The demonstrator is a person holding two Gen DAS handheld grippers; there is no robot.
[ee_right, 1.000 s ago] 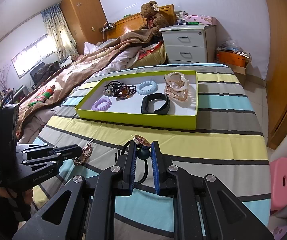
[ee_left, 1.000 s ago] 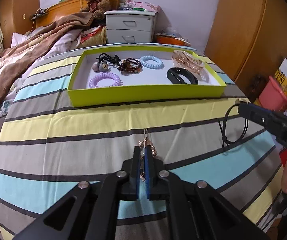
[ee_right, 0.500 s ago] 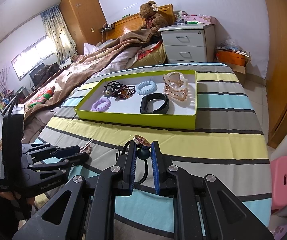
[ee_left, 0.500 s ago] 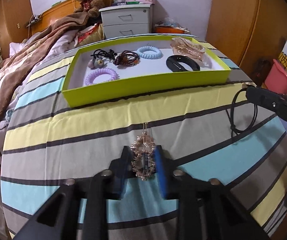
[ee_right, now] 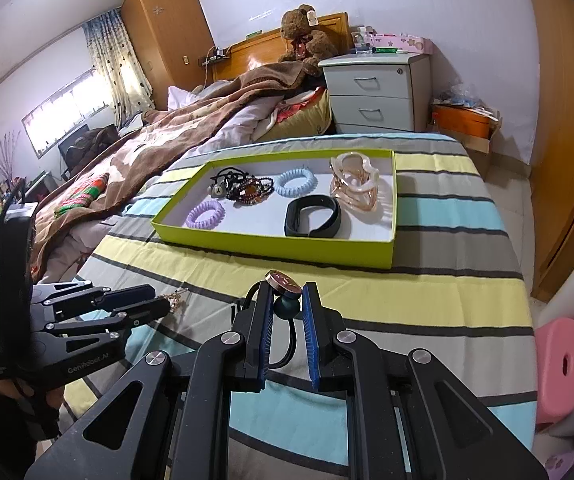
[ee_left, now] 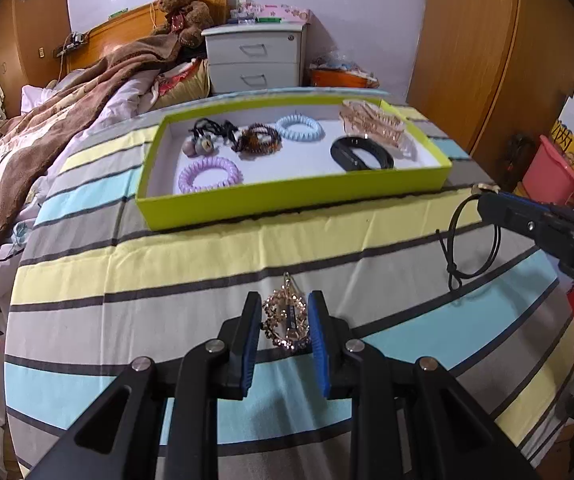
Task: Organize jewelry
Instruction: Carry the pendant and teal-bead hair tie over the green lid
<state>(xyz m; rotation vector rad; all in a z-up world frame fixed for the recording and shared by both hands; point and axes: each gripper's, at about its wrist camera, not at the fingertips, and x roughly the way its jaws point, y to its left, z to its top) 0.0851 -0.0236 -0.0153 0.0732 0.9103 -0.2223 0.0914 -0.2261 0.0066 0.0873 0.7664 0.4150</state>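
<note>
The gold clip (ee_left: 286, 320) lies on the striped sheet (ee_left: 207, 252), between your left gripper (ee_left: 285, 322) jaws, which have just opened and stand apart. Your right gripper (ee_right: 286, 312) is clamped on the hair tie (ee_right: 287, 306), near the green tray (ee_right: 271, 246).

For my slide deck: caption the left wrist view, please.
Left gripper open around a gold hair clip on the striped bedspread, green tray of hair ties beyond.

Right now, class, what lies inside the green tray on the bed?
Inside the green tray: purple coil tie, blue coil tie, beaded bracelets, black hair ties, black band, pink claw clips. Anything beneath them is covered.
</note>
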